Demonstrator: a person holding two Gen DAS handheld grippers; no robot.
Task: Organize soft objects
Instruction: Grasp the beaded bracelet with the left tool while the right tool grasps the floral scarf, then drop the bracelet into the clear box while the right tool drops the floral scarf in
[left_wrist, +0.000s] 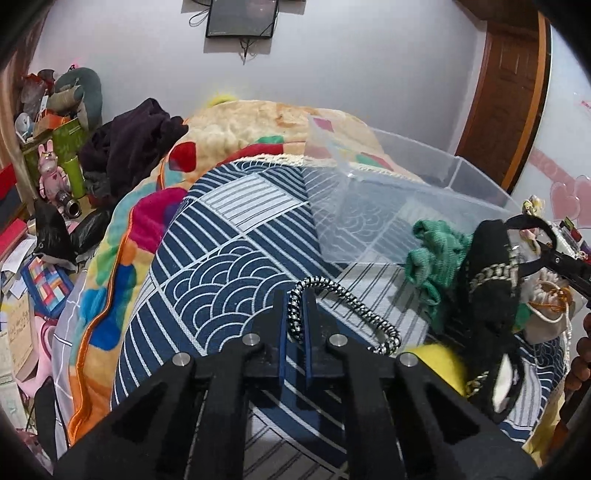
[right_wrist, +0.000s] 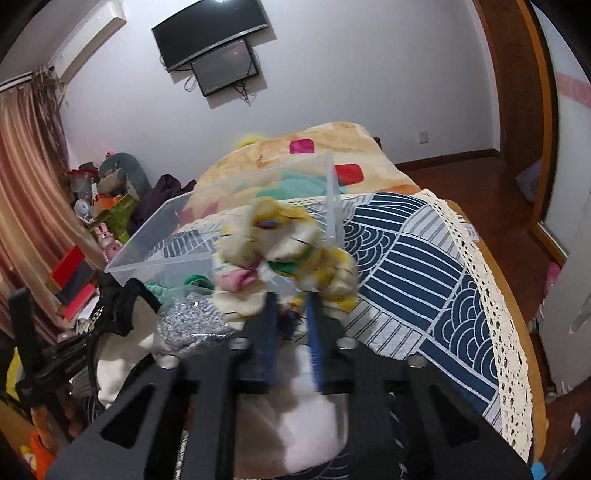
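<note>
My left gripper (left_wrist: 295, 308) is shut on a black-and-white coiled hair tie (left_wrist: 354, 306) that trails right over the patterned cloth. A clear plastic box (left_wrist: 388, 199) stands ahead to the right. A green scrunchie (left_wrist: 432, 254) and a black headband with a chain (left_wrist: 487, 280) lie beside it. My right gripper (right_wrist: 291, 306) is shut on a cream, yellow and pink floral scrunchie (right_wrist: 284, 251), held up before the clear box (right_wrist: 229, 206). The view is blurred. A silvery hair tie (right_wrist: 192, 321) and a green piece (right_wrist: 195, 280) lie at left.
A blue-and-white patterned cloth (left_wrist: 229, 258) covers the bed over a colourful blanket (left_wrist: 147, 221). Dark clothes (left_wrist: 129, 147) and cluttered boxes (left_wrist: 44, 147) are at left. A white soft item (right_wrist: 314, 406) lies under my right gripper. The wooden door (right_wrist: 517, 110) is at right.
</note>
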